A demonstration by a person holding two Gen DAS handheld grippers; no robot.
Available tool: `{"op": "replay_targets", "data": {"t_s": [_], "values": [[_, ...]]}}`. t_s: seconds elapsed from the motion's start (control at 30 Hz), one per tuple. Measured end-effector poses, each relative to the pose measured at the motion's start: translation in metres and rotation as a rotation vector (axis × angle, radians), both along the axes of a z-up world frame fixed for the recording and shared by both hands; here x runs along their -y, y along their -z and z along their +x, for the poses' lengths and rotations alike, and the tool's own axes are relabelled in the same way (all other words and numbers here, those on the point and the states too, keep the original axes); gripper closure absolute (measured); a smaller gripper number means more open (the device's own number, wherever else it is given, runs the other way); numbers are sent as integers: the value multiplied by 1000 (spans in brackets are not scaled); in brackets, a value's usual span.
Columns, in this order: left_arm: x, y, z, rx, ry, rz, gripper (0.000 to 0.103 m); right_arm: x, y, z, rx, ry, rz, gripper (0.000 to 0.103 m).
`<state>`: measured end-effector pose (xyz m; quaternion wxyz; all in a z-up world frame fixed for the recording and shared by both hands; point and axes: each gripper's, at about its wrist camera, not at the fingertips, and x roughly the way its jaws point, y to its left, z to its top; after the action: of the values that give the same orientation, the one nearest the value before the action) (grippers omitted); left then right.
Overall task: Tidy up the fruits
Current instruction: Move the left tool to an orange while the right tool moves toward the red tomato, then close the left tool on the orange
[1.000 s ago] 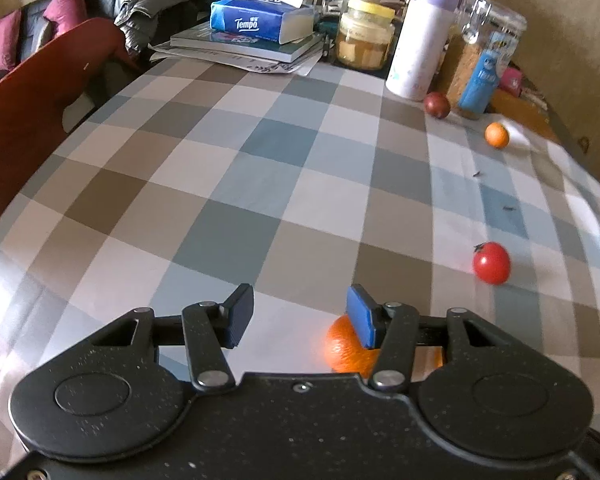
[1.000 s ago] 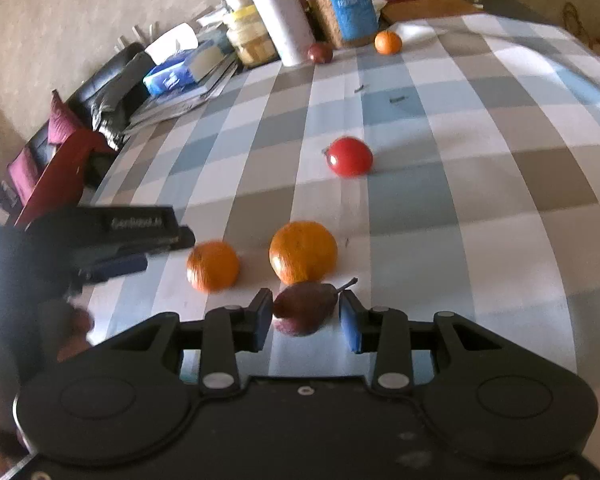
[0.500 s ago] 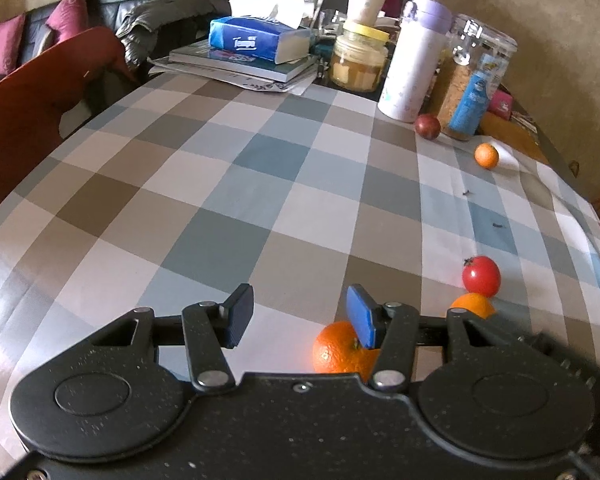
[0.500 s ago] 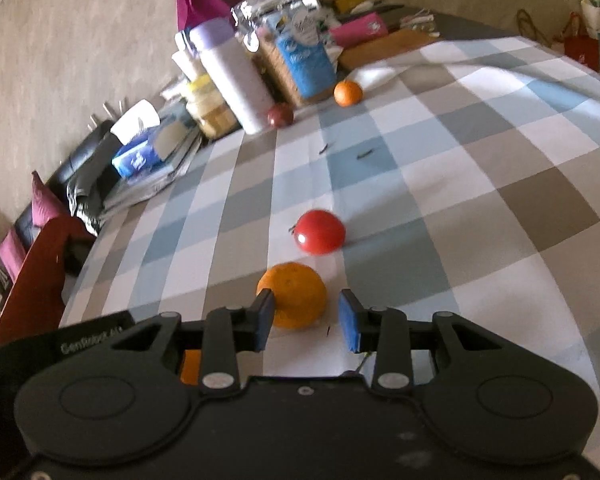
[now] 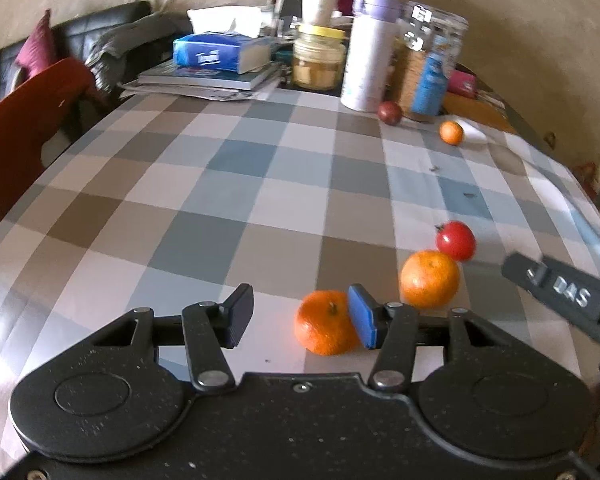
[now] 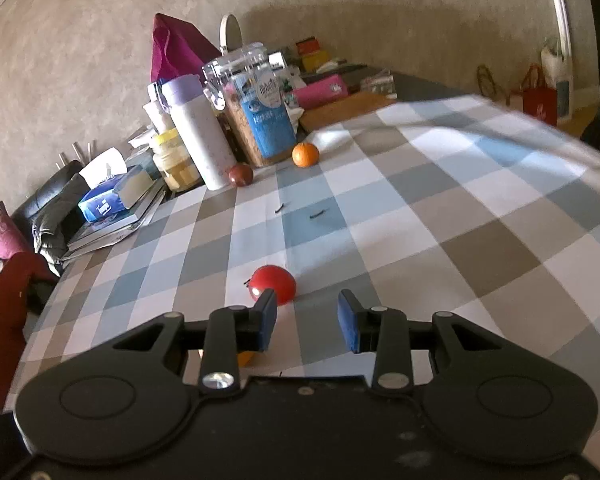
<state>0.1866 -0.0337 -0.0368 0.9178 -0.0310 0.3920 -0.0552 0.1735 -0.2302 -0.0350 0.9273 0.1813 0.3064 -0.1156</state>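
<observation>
My left gripper point(image 5: 300, 314) is open and empty above the checked tablecloth point(image 5: 236, 200). A small orange point(image 5: 326, 328) lies against the inside of its right finger. A bigger orange point(image 5: 430, 279) and a red tomato point(image 5: 456, 240) lie to the right. A dark plum point(image 5: 390, 112) and a small tangerine point(image 5: 451, 132) lie far back. My right gripper point(image 6: 307, 326) is open and empty, raised; the tomato point(image 6: 274, 282) sits just beyond its left finger. The plum point(image 6: 241, 175) and tangerine point(image 6: 305, 154) show far off. The other gripper's body point(image 5: 564, 296) enters at the right.
At the table's far end stand a white-and-purple bottle point(image 5: 368, 52), a cereal jar point(image 5: 428, 60), a yellow-lidded jar point(image 5: 319, 58), a tissue box point(image 5: 220, 52) on books. A red chair point(image 5: 28, 112) is at the left edge. Small dark bits point(image 6: 319, 213) lie on the cloth.
My right gripper let go of the dark pear, opened and rose, tilting up; the pear is out of view. My left gripper drew back a little, showing more of the small orange.
</observation>
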Motion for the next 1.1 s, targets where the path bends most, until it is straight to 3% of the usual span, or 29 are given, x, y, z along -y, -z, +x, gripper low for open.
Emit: {"op": "replay_targets", "data": {"t_s": [0.5,0.73,0.93,1.1], "values": [[12,10,0,-31,40,48,40,6,-3,-4,15,45,-12,66],[8,18,7,-88,37,14,40,8,0,-2,-3,49,11,66],[3,19,10,-73,2,14,46,9,3,0,-19,50,10,66],[3,21,13,-50,-38,66,51,9,6,2,-28,45,8,66]]}}
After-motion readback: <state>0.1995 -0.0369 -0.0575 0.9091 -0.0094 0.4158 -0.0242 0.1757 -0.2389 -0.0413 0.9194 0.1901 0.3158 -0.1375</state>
